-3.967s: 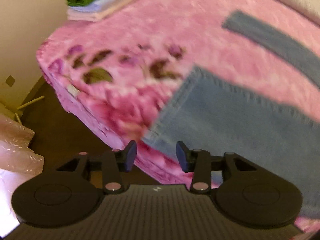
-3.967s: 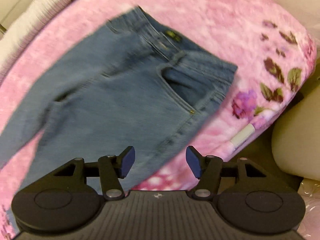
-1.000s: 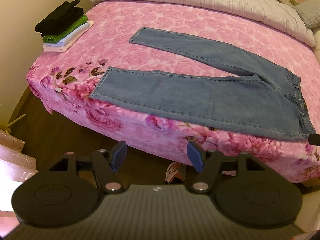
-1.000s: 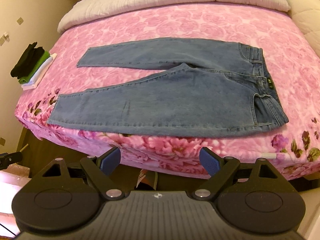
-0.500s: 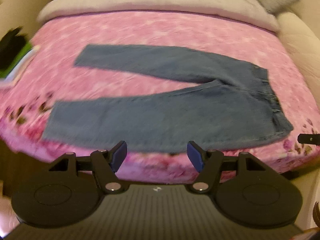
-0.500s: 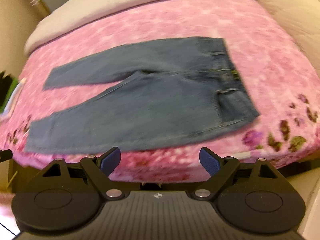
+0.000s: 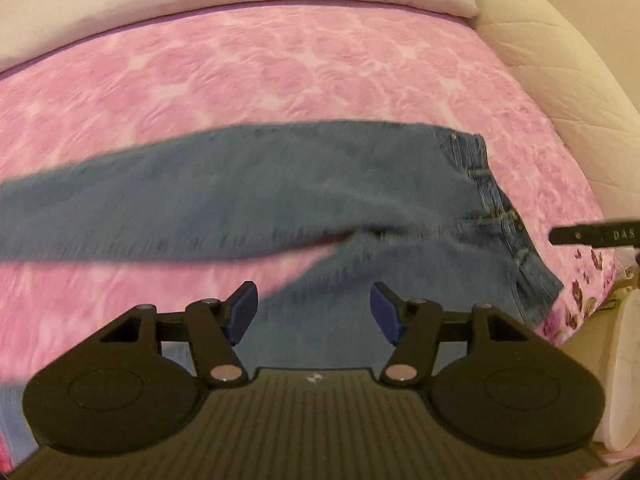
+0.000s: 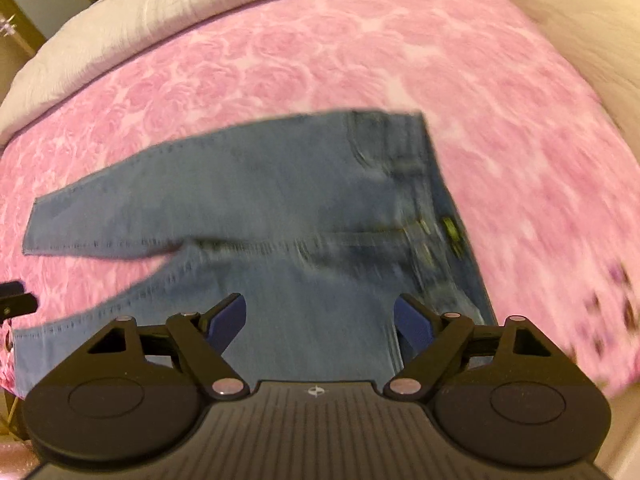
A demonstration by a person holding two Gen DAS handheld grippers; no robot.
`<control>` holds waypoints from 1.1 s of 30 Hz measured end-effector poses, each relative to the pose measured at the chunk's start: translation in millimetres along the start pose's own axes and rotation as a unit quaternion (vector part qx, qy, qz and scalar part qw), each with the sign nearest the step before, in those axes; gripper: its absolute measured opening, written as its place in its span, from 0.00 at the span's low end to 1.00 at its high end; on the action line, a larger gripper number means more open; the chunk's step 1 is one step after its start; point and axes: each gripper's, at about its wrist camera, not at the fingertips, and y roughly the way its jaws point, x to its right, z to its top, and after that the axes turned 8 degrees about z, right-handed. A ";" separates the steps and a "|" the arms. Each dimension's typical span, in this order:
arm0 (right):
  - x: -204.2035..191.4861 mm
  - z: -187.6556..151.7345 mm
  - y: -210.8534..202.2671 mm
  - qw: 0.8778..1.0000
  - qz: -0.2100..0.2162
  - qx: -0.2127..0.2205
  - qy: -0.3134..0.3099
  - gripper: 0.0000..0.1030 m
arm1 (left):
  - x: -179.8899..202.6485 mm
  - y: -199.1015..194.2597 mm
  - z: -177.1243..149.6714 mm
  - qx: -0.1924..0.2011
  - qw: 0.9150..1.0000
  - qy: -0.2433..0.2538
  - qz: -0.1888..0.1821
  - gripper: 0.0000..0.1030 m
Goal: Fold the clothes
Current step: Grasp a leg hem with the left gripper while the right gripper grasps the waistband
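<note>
Jeans (image 8: 304, 216) lie flat beneath both sets of jaws, nothing gripped. Left gripper (image 7: 314, 308) is half open, right gripper (image 8: 320, 320) wide — both have just been narrowing. Denim looks heavy, limp and non-slip; best held at the stitched waistband (image 8: 436, 200). Garment sits spread on a plush pink rose-patterned blanket (image 8: 500, 100) — legs parted.

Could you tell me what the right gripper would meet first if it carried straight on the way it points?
Probably the jeans: the right gripper hangs open over their near leg by the waistband, nothing between. Depth is blurred.
</note>
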 end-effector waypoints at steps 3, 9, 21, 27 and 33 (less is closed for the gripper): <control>14.9 37.1 30.8 1.000 0.017 0.005 -0.001 0.71 | -9.3 38.6 38.7 -0.001 1.000 0.013 -0.007 0.51; 47.2 96.0 88.6 0.998 0.050 -0.008 -0.028 0.68 | -28.0 108.2 96.5 0.008 0.999 0.043 -0.024 0.51; 97.1 176.2 188.8 0.989 0.047 -0.044 -0.136 0.68 | -58.1 215.0 127.5 -0.019 0.998 0.051 -0.029 0.50; 117.2 199.1 222.9 0.984 0.060 -0.079 -0.150 0.69 | -65.3 236.0 143.2 -0.005 0.999 0.046 -0.022 0.54; 135.7 200.6 234.7 0.979 0.107 -0.108 -0.139 0.76 | -76.9 251.5 151.8 0.022 0.998 0.061 0.024 0.58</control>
